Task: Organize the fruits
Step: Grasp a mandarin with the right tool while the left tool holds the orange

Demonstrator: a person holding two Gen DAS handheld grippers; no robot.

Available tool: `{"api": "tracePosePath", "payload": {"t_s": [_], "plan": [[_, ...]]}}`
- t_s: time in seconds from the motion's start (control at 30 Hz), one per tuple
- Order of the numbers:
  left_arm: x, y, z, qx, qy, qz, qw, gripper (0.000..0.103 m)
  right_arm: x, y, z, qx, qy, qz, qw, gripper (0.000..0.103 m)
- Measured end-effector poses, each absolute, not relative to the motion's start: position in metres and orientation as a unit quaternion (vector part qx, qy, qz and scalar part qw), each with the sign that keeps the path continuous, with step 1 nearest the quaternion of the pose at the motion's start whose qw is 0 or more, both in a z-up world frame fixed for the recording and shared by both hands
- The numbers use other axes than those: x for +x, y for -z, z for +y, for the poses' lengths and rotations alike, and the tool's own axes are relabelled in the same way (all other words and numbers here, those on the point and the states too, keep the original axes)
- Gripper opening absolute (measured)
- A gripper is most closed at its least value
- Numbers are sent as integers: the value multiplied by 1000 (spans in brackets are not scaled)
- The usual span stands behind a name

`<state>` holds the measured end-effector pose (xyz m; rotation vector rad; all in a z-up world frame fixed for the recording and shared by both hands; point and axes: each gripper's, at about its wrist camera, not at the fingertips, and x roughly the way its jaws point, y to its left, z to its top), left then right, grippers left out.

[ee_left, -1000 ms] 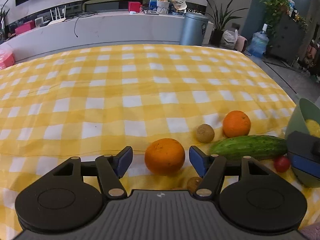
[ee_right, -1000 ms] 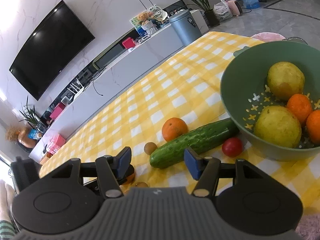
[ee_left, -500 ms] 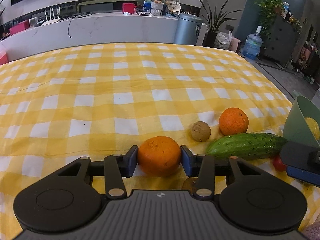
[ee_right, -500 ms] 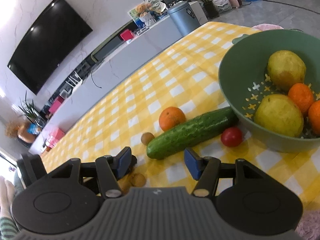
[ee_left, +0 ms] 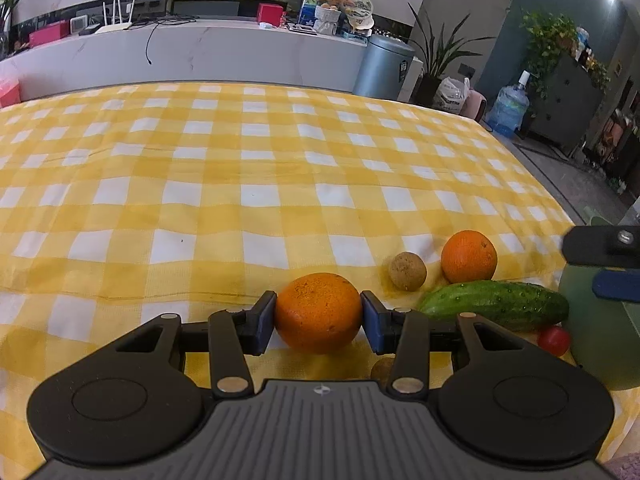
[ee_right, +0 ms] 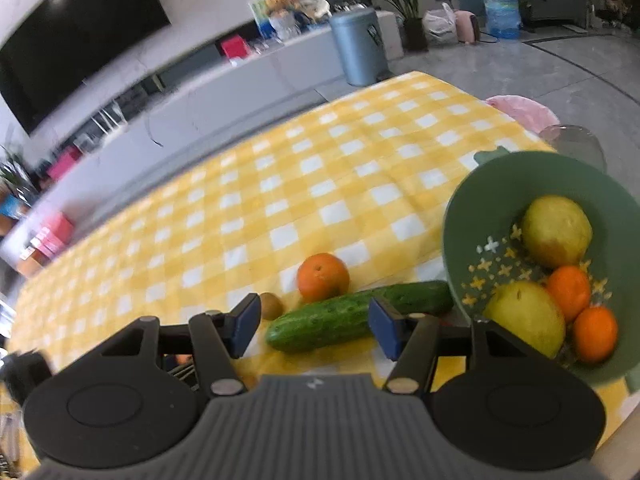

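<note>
On a counter spread with a yellow-and-white checked cloth (ee_left: 248, 184), the sorting of fruit appears roughly half done: the round green plastic bowl with flower-shaped drain holes (ee_right: 472, 216) already holds two yellowish pears and two small oranges, while five or more pieces remain outside it. Left on the cloth, from largest down, are a long bumpy green cucumber (ee_left: 496, 305) lying just beside the bowl, a big rough-skinned orange (ee_left: 319, 313), a smaller smooth orange (ee_left: 469, 256), a round brown longan-like fruit (ee_left: 407, 271) and a red cherry tomato (ee_left: 553, 341) against the bowl's foot; another small brown fruit peeks out under the left gripper. The left gripper (ee_left: 319, 320) has its blue pads pressed on both sides of the big orange, which sits low over the cloth. The right gripper (ee_right: 312, 326) hangs part open and empty above the cucumber. No brand, label or writing is legible anywhere in view.
</note>
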<state>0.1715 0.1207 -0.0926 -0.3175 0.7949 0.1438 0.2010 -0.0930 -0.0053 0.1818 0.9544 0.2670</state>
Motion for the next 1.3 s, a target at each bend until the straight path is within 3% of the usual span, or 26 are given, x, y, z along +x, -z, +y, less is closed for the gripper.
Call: {"api": "tracePosePath", "payload": {"t_s": [0.33,0.43,0.77,1.3], "plan": [[173,93,121,-160,-67,387,906,51,258,17,-58,40,-107,481,869,55],[173,93,118,-163,-62,388,905,51,258,36,-61,51,-103,474,873,50],[175,93,116,-170,-73,388,903,50,272,75,-55,52,-116,490,863,50],[173,95,113,-162,-77,387,904,50,270,82,-53,44,-123,487,864,44]]}}
